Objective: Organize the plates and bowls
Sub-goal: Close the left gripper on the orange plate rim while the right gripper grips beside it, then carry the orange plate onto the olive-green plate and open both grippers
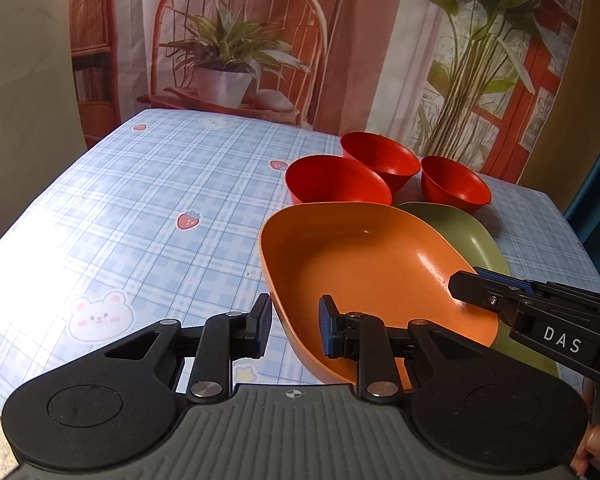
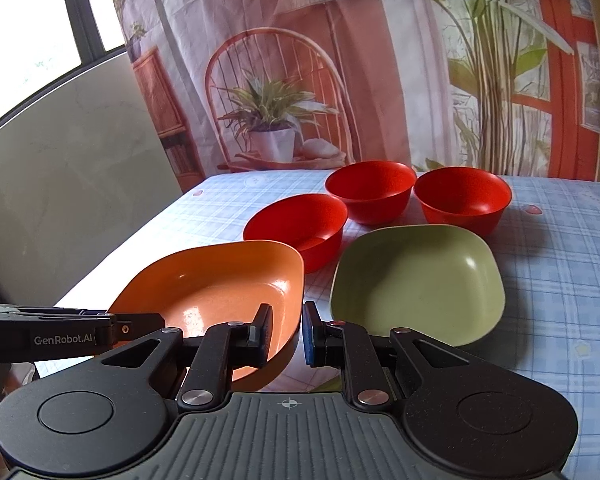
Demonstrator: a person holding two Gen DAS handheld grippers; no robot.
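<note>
- Left wrist view: the left tongs (image 1: 295,326) are clamped on the near wall of the orange plate (image 1: 364,264), one pad outside the wall and one inside it.
- The plate hangs tilted above the checked tablecloth (image 1: 140,208), its far edge ahead of the tongs.
- The right tongs (image 1: 466,284) reach in from the right and pinch the plate's right rim, so both hands carry it.
- Beyond the plate's far edge stand three red bowls (image 1: 336,180), close together; the green plate (image 1: 468,236) lies just right of the orange one and partly behind it.
- Right wrist view: the right tongs (image 2: 286,330) grip the orange plate (image 2: 220,288) by its near right wall, the pads drawn close with only the thin wall between.
- The left tongs (image 2: 116,326) come in from the left edge and hold the plate's opposite rim.
- The green plate (image 2: 416,284) sits on the cloth just ahead and to the right of these tongs, empty and flat, with the red bowls (image 2: 370,192) behind it.
- Judgement: the step looks like stacking the orange plate on the green one.
- To do it well, level the plate first, keep both hands moving together so the thin wall does not slip, and carry it clear of the nearest bowl.
- Line up the corners over the green plate, lower until it rests, and only then let go.
</note>
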